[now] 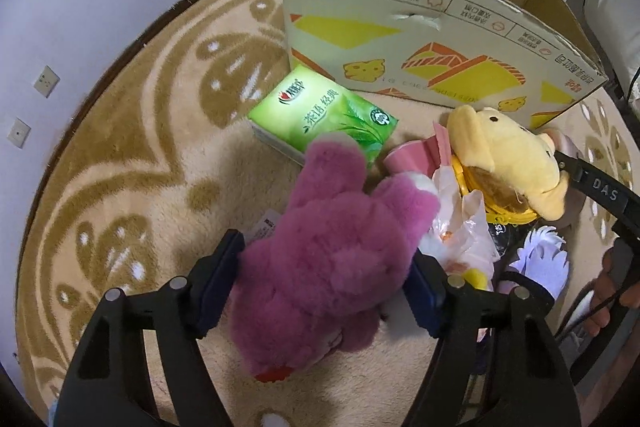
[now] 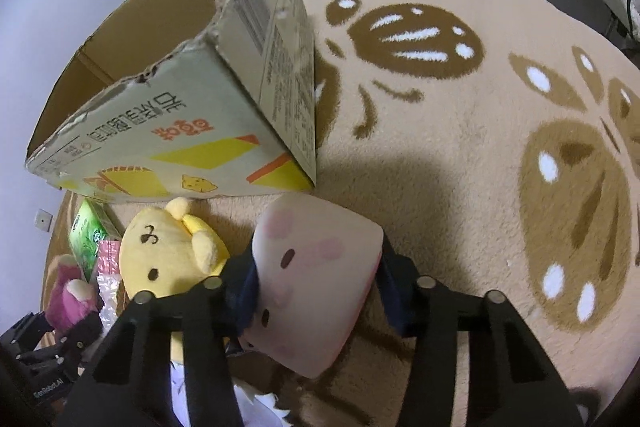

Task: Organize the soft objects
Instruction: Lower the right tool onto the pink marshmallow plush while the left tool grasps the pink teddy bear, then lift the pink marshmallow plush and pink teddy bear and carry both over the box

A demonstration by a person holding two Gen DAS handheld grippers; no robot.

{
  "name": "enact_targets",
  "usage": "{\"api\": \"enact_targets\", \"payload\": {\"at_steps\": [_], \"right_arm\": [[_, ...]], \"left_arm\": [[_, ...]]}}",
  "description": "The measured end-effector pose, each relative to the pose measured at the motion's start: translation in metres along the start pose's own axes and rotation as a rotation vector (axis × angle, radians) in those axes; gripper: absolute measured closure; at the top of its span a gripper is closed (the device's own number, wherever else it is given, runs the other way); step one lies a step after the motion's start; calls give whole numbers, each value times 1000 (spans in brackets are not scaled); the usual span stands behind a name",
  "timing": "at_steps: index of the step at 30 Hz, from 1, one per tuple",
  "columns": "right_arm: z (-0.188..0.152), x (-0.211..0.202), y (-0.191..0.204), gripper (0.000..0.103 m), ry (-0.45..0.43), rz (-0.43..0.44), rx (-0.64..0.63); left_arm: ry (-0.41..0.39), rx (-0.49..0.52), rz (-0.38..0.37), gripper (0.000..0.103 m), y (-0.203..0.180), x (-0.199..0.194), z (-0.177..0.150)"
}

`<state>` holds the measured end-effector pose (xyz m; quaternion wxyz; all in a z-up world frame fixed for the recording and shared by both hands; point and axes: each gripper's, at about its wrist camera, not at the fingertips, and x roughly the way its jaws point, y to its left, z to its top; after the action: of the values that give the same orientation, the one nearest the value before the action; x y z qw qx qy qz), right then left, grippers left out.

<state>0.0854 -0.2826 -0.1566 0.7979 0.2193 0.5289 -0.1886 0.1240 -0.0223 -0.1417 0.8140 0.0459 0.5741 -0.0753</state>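
Plush toys: nothing visibly boxed yet; cardboard box (image 1: 400, 39) interior mostly hidden.
Left wrist: my left jaws (image 1: 328, 287) hug the pink plush (image 1: 332, 267) on the rug (image 1: 120, 167).
Right wrist: my right jaws (image 2: 316, 287) squeeze the pale cube plush (image 2: 316, 279); yellow plush (image 2: 168, 255) waits.

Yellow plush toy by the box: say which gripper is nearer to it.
Right. The right gripper is clamped on the pale pink cube plush directly beside the yellow plush toy. The left gripper is on the purple plush, with crumpled plastic between.
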Motion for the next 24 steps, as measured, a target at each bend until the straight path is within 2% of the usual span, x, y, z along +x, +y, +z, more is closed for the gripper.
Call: {"api": "enact_targets", "payload": {"at_steps": [2, 4, 7, 8, 9, 13, 18, 24], "right_arm": [[-2, -3, -3, 55, -9, 12, 15], [-3, -6, -8, 57, -21, 29, 35], [-5, -13, -14, 58, -33, 38, 45], [-6, -16, -15, 58, -42, 38, 48], [-6, -19, -17, 58, -49, 40, 50], [-16, -43, -21, 58, -85, 55, 59], [-19, -61, -22, 58, -115, 76, 42], [-27, -88, -15, 58, -164, 89, 2]], "left_arm": [[-19, 13, 30, 29, -7, -8, -2], [-33, 20, 36, 35, -10, -15, -4], [-46, 9, 36, 38, -11, -18, -9], [-60, -2, 37, 41, -10, -20, -9], [-81, -14, 38, 49, -9, -25, -9], [-110, -48, 9, 56, 3, -32, -10], [-117, -58, -26, 58, 7, -36, -11], [-174, -47, -35, 58, 7, -53, -16]]}}
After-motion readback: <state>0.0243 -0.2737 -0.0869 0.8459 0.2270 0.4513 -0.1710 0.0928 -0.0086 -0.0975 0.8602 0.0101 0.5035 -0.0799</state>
